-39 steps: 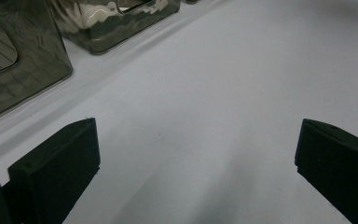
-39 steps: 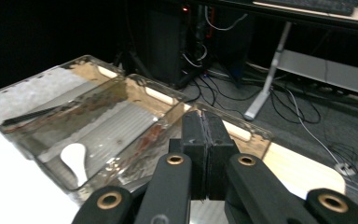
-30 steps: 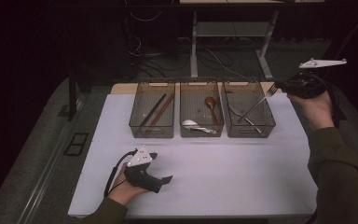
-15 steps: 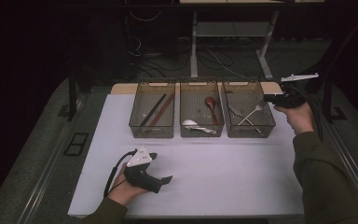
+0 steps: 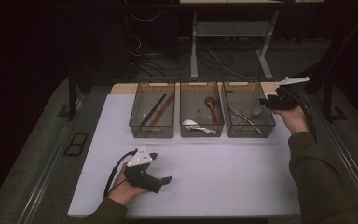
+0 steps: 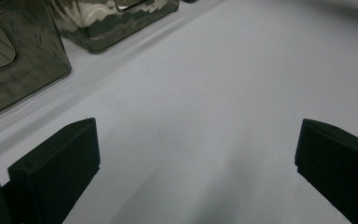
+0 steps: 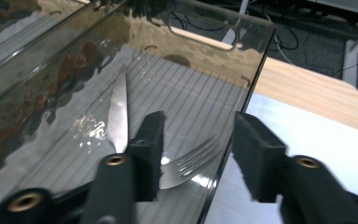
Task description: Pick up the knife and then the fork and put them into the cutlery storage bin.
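Three clear bins stand in a row at the back of the white table. My right gripper (image 5: pixel 264 101) hangs at the right bin's (image 5: pixel 250 134) right wall. Its jaws have just been opening, and in the right gripper view the gripper (image 7: pixel 198 122) straddles that wall, one jaw inside and one outside. A metal fork (image 7: pixel 191 161) lies loose on the bin floor between them, beside a knife (image 7: pixel 117 109). My left gripper (image 5: pixel 166 179) rests low on the table near the front; its jaws (image 6: pixel 198 130) stand wide open over bare surface.
The left bin (image 5: pixel 151 134) holds chopsticks (image 5: pixel 154 110). The middle bin (image 5: pixel 201 134) holds a wooden spoon (image 5: pixel 210 105) and a white spoon (image 5: pixel 189 123). A wooden board (image 7: pixel 307 91) sits behind the bins. The table's edges drop to dark floor.
The right hand came down from above the right bin to its rim. The fork that hung from its shut jaws now lies in the bin, and the jaws stand apart. The left hand kept still.
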The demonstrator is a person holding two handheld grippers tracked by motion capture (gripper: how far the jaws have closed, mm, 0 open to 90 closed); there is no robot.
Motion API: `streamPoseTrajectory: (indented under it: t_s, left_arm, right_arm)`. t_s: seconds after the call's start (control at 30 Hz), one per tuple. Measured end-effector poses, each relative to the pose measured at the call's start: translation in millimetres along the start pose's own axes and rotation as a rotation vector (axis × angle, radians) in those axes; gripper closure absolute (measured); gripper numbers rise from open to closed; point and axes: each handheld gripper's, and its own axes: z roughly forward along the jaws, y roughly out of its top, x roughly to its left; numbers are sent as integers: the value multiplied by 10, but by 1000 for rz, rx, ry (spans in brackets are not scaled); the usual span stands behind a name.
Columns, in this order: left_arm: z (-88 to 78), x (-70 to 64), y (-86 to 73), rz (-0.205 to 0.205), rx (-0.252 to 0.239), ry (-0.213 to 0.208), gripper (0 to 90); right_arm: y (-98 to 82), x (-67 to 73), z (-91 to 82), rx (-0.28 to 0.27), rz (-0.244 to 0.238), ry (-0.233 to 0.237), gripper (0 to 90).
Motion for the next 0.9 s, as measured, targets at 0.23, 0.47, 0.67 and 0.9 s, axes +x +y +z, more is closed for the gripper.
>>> streamPoseTrajectory:
  t_s: [0.23, 0.47, 0.67, 0.9]
  left_arm:
    - [-3, 23, -5, 4, 8, 2, 0]
    - [-38, 19, -22, 4, 13, 9, 0]
    - [-41, 14, -35, -9, 7, 8, 0]
    - [-36, 3, -38, -2, 11, -6, 0]
  right_arm:
    - [8, 34, -77, -10, -1, 33, 425]
    - [16, 176, -274, -62, -12, 98, 338]
    - [-50, 342, -422, -84, -19, 134, 260]
    - [-208, 577, -551, -82, -43, 145, 194]
